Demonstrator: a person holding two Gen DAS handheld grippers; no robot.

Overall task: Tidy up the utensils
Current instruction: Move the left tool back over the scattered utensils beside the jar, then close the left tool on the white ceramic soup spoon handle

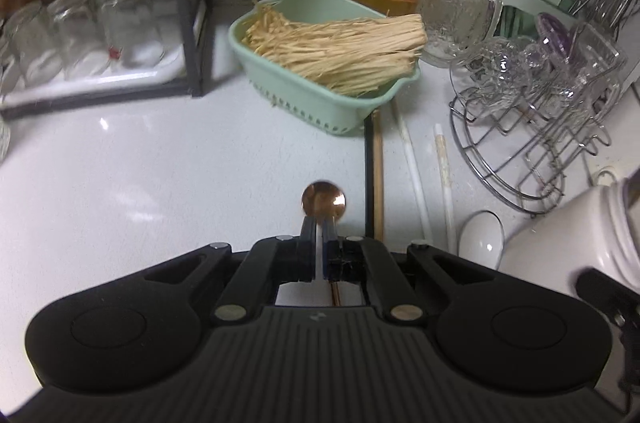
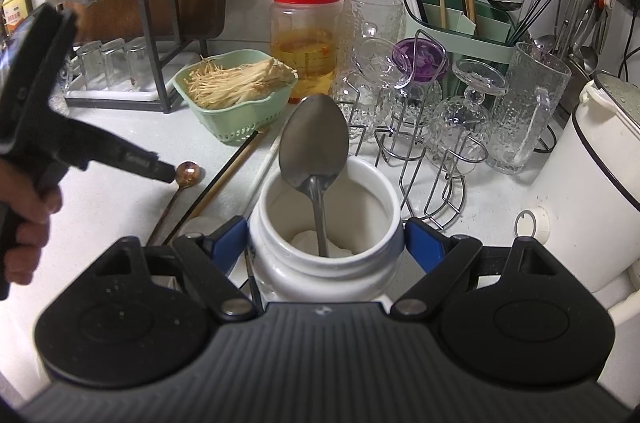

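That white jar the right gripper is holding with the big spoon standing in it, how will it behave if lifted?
The white jar looks glazed, so probably slippery and fairly heavy. The metal spoon leans loose on its rim and will likely shift or rattle.

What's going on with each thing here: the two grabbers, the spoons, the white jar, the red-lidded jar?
left gripper: shut on the copper spoon's neck.
copper spoon: gripped.
right gripper: clamped around the white jar.
white jar: open-topped, held.
steel spoon: standing in the jar, bowl up.
red-lidded jar: closed.
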